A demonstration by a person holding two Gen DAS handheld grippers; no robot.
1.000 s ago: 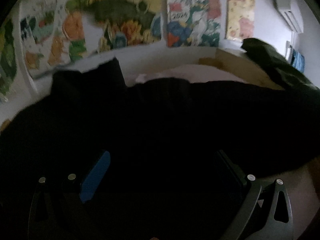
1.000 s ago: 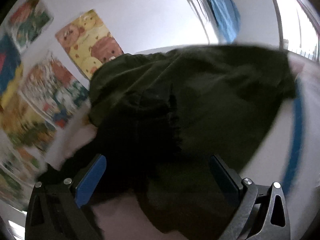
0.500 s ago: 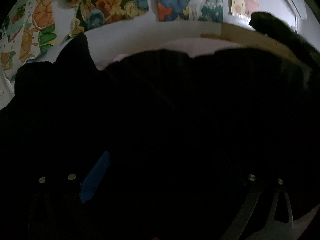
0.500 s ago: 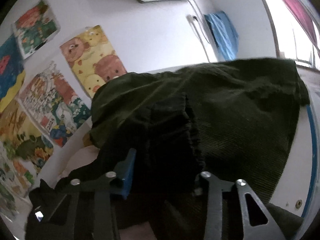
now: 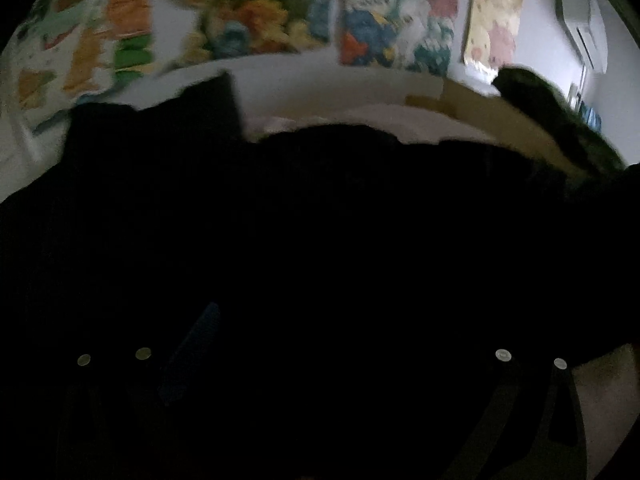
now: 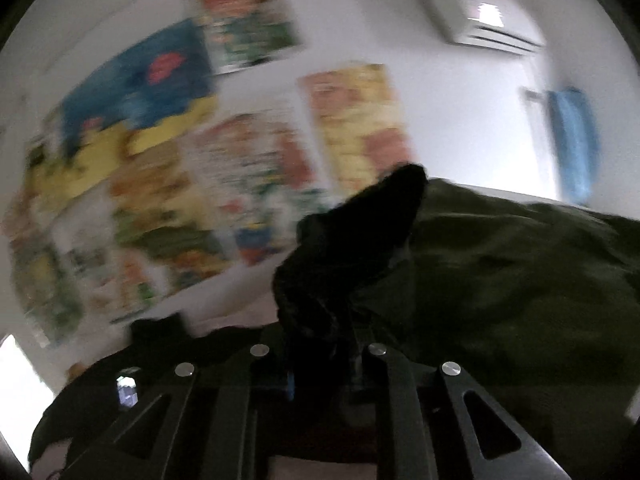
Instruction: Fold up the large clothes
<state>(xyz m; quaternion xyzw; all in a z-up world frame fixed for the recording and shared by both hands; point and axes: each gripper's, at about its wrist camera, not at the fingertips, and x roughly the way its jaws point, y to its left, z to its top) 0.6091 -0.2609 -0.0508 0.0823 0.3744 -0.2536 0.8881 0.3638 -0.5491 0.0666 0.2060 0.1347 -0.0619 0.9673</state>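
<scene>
Right claw [image 6: 320, 356] is clamped on a bunched fold of the black garment [image 6: 348, 248], which stands up between its fingers, just beside a dark green garment [image 6: 520, 280] on the right. Left claw [image 5: 332, 344] sits with fingers wide apart over the black garment [image 5: 320, 240], which spreads across the near worktop [image 5: 608, 392]. Posters [image 6: 248, 168] cover the far wall.

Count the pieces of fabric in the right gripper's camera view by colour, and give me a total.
Black garment: 1
Dark olive-green corduroy garment: 1
Light blue cloth hanging on the wall: 1
Total: 3
</scene>
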